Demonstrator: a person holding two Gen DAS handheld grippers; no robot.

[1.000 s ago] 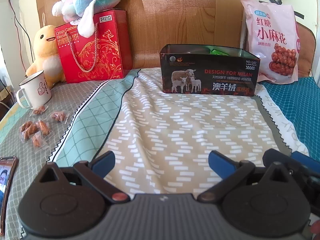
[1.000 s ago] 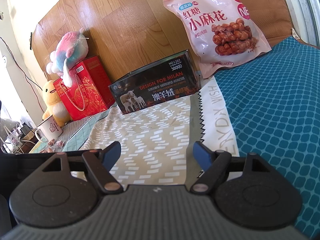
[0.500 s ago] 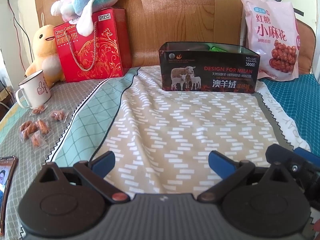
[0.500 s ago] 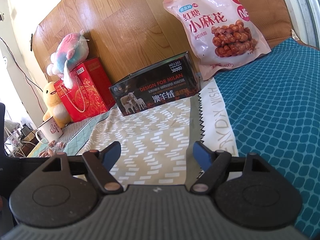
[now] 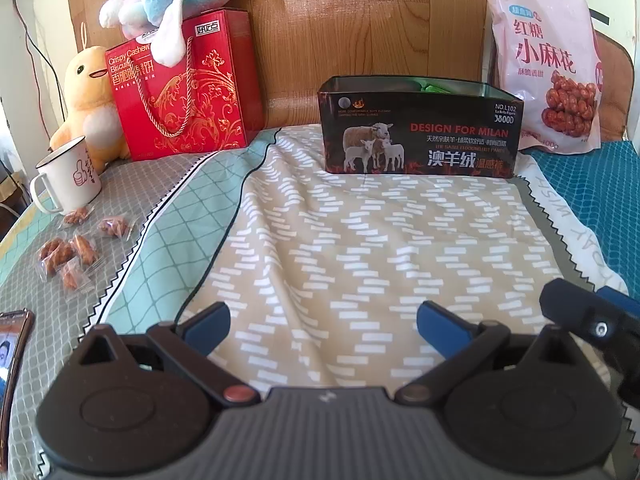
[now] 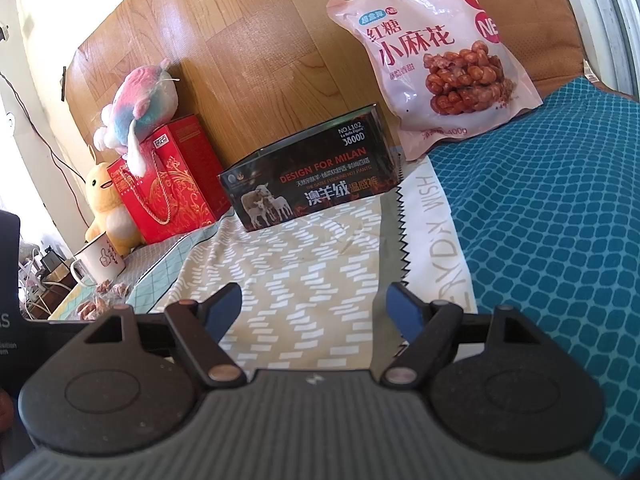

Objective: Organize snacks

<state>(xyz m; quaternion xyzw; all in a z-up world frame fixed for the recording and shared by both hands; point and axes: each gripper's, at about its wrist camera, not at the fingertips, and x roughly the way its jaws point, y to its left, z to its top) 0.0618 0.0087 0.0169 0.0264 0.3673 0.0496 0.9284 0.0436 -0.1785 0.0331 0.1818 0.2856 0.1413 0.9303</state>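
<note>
Black tin (image 5: 418, 130) upright, long axis left-right, mouth upward

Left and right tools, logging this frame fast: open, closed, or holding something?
Left tool: open, holding nothing.
Right tool: open, holding nothing.

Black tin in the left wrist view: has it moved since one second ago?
No. The black tin stands at the same spot at the far end of the beige patterned cloth, in front of the wooden headboard.
</note>
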